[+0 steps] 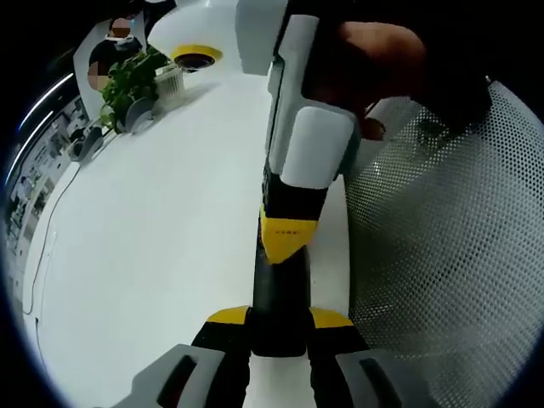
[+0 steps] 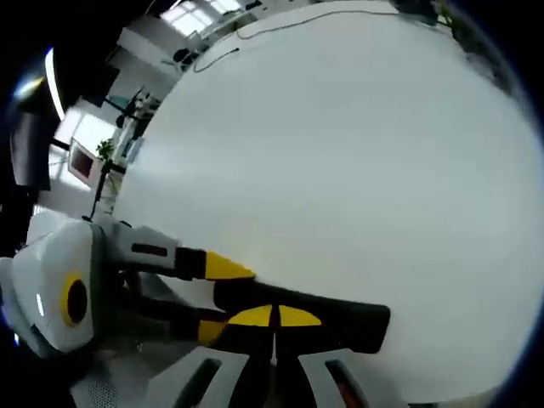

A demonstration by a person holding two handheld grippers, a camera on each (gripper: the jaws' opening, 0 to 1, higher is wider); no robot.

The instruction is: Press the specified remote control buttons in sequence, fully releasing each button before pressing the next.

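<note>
A long black remote control (image 1: pixel 277 293) is clamped by its near end between the yellow tips of my left gripper (image 1: pixel 279 320). Coming down from above, my right gripper (image 1: pixel 287 235), held by a hand (image 1: pixel 382 59), has its yellow tips together against the remote's upper face. In the right gripper view the remote (image 2: pixel 340 321) lies across the frame just above the white table (image 2: pixel 340 170). There my right gripper (image 2: pixel 274 316) is shut, its tips on the remote. The left gripper (image 2: pixel 219 296) grips the remote's left end. The buttons are hidden.
A potted plant (image 1: pixel 127 81) and a yellow-rimmed round object (image 1: pixel 197 57) stand at the table's far end (image 1: pixel 153 238). A thin cable (image 1: pixel 38 255) runs along its left side. A white mesh chair back (image 1: pixel 459 255) stands close on the right.
</note>
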